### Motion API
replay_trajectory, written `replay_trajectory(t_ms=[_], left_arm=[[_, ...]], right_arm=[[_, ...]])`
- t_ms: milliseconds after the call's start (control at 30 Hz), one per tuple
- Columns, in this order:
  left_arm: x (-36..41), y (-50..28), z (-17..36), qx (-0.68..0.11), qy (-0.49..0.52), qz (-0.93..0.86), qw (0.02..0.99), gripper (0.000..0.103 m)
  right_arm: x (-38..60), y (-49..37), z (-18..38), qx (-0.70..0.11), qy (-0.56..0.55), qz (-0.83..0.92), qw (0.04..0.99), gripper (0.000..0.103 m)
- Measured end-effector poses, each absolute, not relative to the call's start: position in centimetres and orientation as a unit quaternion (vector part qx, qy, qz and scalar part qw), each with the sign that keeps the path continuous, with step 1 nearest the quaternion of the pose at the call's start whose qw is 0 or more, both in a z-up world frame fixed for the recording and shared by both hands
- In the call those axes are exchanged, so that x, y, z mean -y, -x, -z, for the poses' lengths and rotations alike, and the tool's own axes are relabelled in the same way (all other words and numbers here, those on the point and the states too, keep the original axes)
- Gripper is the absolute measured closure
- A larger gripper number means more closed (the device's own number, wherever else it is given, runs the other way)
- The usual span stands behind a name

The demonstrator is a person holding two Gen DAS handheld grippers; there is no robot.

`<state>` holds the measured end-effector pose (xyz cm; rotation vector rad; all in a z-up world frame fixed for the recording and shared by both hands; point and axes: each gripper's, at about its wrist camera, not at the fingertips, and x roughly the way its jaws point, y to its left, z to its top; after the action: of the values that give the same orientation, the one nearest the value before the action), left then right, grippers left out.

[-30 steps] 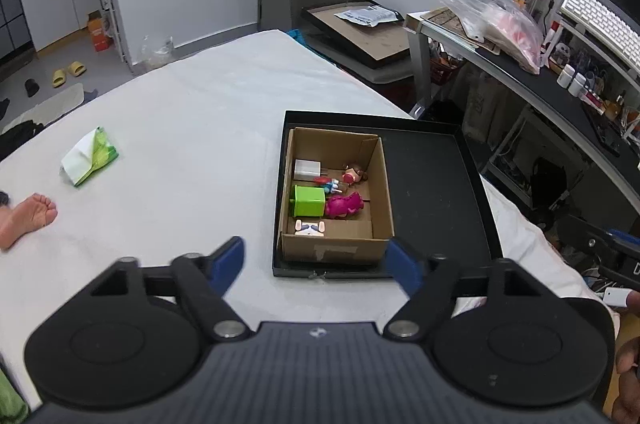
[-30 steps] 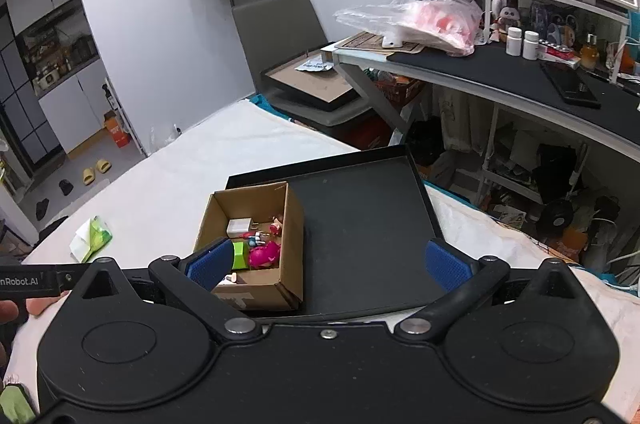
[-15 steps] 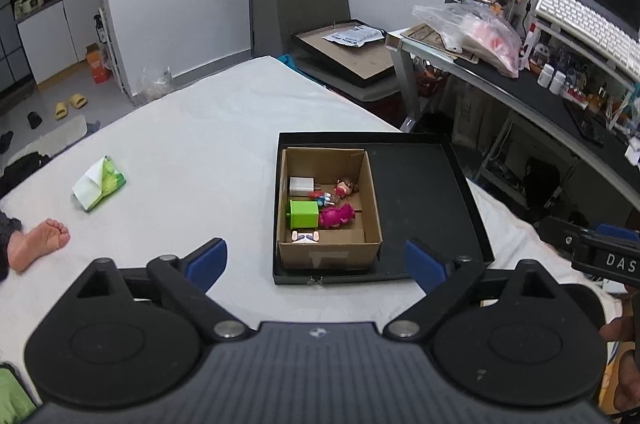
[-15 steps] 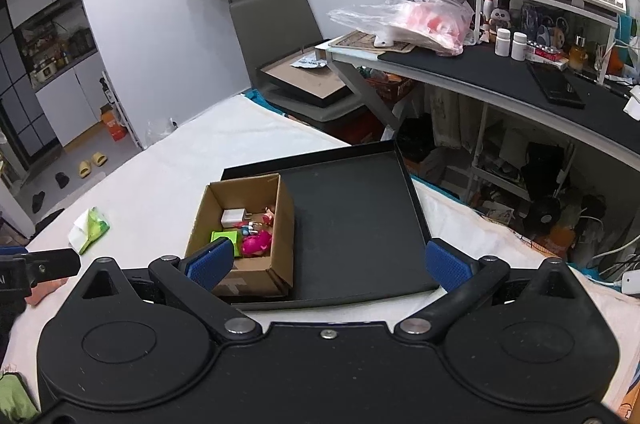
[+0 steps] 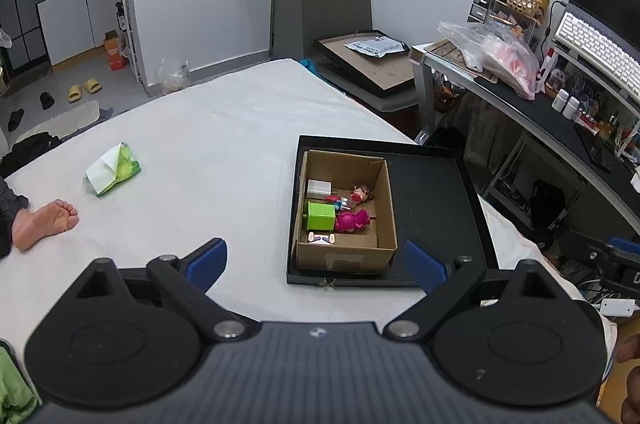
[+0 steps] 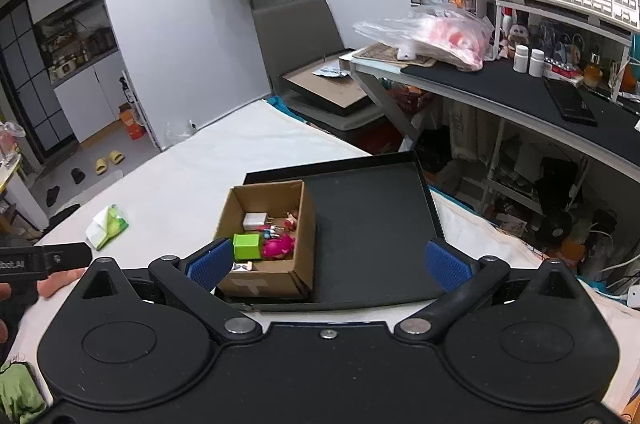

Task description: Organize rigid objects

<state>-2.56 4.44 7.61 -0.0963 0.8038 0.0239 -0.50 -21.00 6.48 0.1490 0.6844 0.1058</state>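
Both tongs, left gripper (image 5: 316,260) and right gripper (image 6: 328,262), hang spread and empty short of the cardboard box (image 5: 344,256) at the tray's (image 5: 436,191) left edge. Toys apparently boxed; next, reach in.

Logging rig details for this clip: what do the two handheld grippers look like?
Both are black plastic. The left gripper and right gripper each have two round pivot housings, silver screws and angled fingers with textured blue pads. The left body is ribbed grey.
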Motion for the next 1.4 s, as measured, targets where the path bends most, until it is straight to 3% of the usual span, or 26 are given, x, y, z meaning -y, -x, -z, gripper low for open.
replay_trajectory(t_ms=[1400], left_arm=[[-3.6, 3.2, -8.1, -0.388, 0.037, 0.001, 0.921, 0.008]], right_arm=[[21.3, 1.0, -6.6, -0.332, -0.073, -0.038, 0.940, 0.000]])
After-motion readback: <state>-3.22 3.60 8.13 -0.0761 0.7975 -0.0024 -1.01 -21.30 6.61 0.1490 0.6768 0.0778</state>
